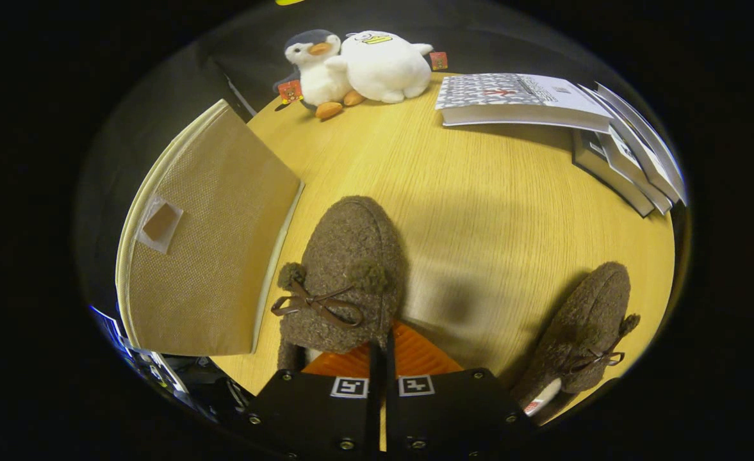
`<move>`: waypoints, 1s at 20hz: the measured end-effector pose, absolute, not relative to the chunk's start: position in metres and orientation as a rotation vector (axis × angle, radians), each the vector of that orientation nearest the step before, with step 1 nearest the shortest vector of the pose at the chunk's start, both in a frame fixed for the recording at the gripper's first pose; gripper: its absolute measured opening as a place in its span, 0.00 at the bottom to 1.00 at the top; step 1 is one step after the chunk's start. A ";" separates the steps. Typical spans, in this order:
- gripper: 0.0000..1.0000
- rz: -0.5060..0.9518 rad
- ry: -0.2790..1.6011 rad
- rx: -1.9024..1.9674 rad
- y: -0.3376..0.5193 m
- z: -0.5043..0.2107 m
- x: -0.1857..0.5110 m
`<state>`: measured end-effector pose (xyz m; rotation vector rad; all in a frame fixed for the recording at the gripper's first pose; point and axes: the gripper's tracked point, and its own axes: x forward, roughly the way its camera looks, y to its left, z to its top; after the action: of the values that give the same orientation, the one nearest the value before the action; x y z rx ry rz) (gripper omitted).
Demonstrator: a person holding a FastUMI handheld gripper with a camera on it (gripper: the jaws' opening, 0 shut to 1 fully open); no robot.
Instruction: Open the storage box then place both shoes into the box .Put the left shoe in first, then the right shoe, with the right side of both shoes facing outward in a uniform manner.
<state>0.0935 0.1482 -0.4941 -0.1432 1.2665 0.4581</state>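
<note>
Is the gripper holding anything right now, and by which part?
Yes. The gripper is closed on the brown fuzzy slipper, pinching the rim of its opening just behind the bow.

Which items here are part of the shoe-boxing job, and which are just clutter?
Job: storage box, lid closed; shoe pinched at its rim between the shut fingers; second shoe on the table.
Clutter: penguin plush, white plush, stacked books.

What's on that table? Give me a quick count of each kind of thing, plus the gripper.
Brown fuzzy shoes: 2, one pinched in the shut gripper, one beside it.
Storage box: 1
Plush toys: 2, a penguin and a white one
Books: a pile, number unclear
Total without books: 5
</note>
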 end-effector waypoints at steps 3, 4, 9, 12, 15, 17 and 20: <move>0.03 0.466 1.255 -0.112 0.155 -0.467 0.092; 0.03 0.476 1.246 -0.094 0.159 -0.453 0.092; 0.03 0.548 1.188 0.020 0.187 -0.352 0.093; 0.03 0.608 1.142 0.016 0.213 -0.299 0.092; 0.03 0.680 1.106 -0.004 0.252 -0.264 0.093; 0.03 0.741 1.117 0.021 0.284 -0.255 0.086; 0.03 0.799 1.134 0.000 0.327 -0.259 0.083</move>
<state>0.0828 0.3268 -0.2592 0.0004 1.1340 0.7989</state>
